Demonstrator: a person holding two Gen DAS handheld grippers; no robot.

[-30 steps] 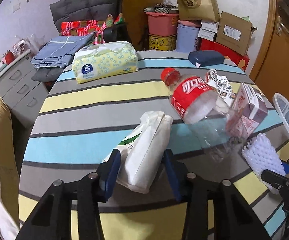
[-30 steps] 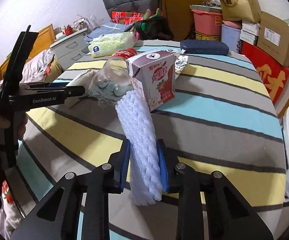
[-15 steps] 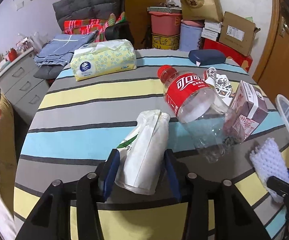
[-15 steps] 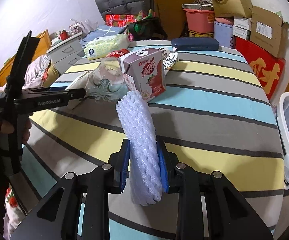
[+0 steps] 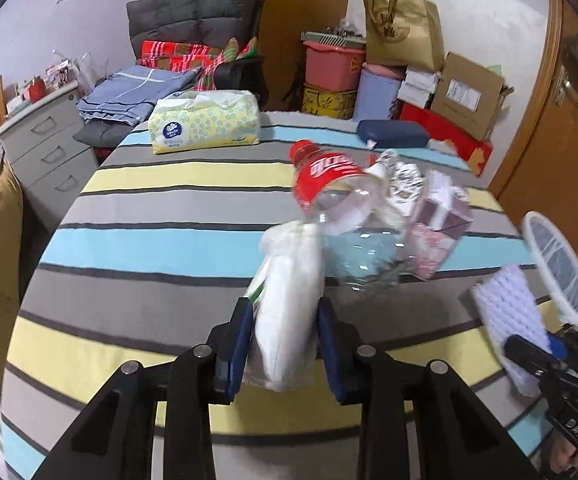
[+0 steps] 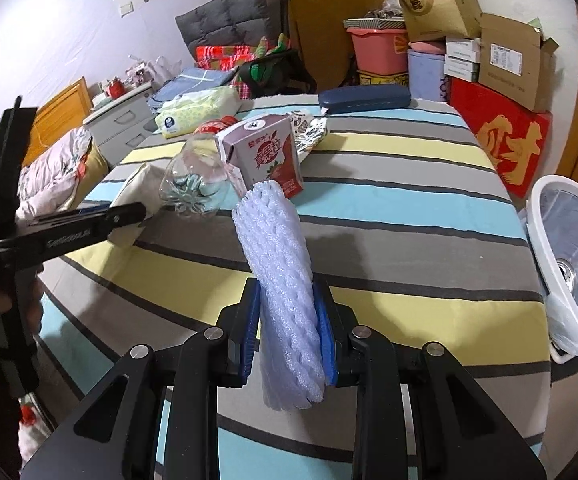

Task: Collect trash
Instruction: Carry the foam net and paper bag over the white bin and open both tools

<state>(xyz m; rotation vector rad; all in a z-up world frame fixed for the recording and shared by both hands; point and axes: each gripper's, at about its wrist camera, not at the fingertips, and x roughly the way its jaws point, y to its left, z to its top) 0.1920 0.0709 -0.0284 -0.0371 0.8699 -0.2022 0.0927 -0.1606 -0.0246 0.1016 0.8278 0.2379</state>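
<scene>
My left gripper (image 5: 285, 344) is shut on a crumpled white packet (image 5: 289, 304) and holds it above the striped table (image 5: 149, 240). My right gripper (image 6: 287, 320) is shut on a white foam net sleeve (image 6: 277, 260), also seen in the left wrist view (image 5: 509, 312). An empty cola bottle (image 5: 341, 200) with a red label lies on the table beside a pink milk carton (image 6: 269, 156) and a crumpled wrapper (image 5: 399, 172). A white bin with a liner (image 6: 569, 260) stands at the table's right edge.
A yellow tissue pack (image 5: 205, 124) and a navy case (image 5: 393, 138) lie at the table's far side. Boxes, tubs and a paper bag (image 5: 401, 36) are stacked behind. A grey drawer unit (image 5: 45, 140) and bedding stand at the left.
Both grippers have risen from the table with what they hold. The left one has lifted the white packet and swung right toward the bottle. The right one carried the foam sleeve higher.
</scene>
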